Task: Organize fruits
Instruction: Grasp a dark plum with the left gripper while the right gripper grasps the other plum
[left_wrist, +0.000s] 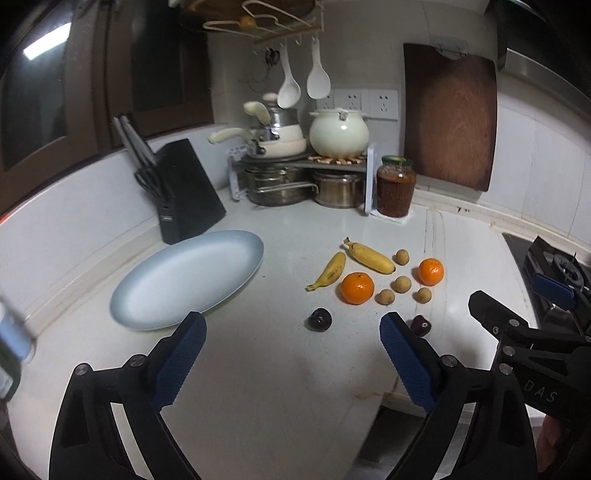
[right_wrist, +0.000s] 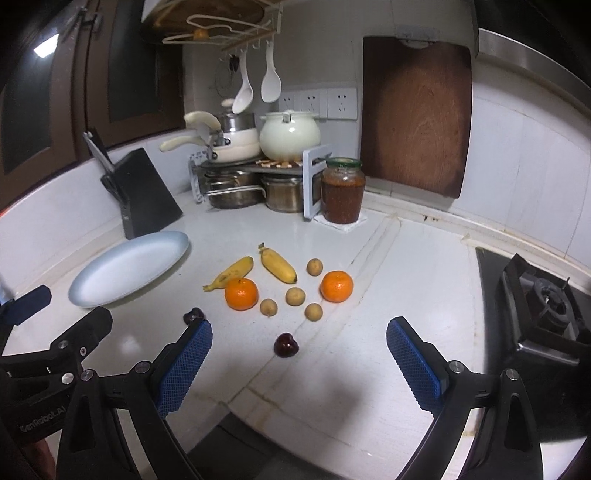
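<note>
On the white counter lie two bananas (left_wrist: 330, 271) (right_wrist: 279, 265), two oranges (left_wrist: 357, 288) (right_wrist: 336, 286), several small brown longans (left_wrist: 401, 284) (right_wrist: 295, 296) and two dark plums (left_wrist: 320, 319) (right_wrist: 285, 345). A pale blue oval plate (left_wrist: 184, 280) (right_wrist: 125, 269) sits empty to their left. My left gripper (left_wrist: 293, 325) hovers open above the counter's front, one plum just beyond its fingertips. My right gripper (right_wrist: 299, 332) is open too, with the other plum just ahead between its blue pads (right_wrist: 413, 362), untouched. Each gripper shows at the edge of the other's view.
A black knife block (left_wrist: 188, 192) stands behind the plate. A rack of pots (left_wrist: 295, 181) and a glass jar (left_wrist: 395, 188) fill the back corner. A wooden cutting board (left_wrist: 450, 118) leans on the wall. A gas stove (right_wrist: 543, 306) lies to the right.
</note>
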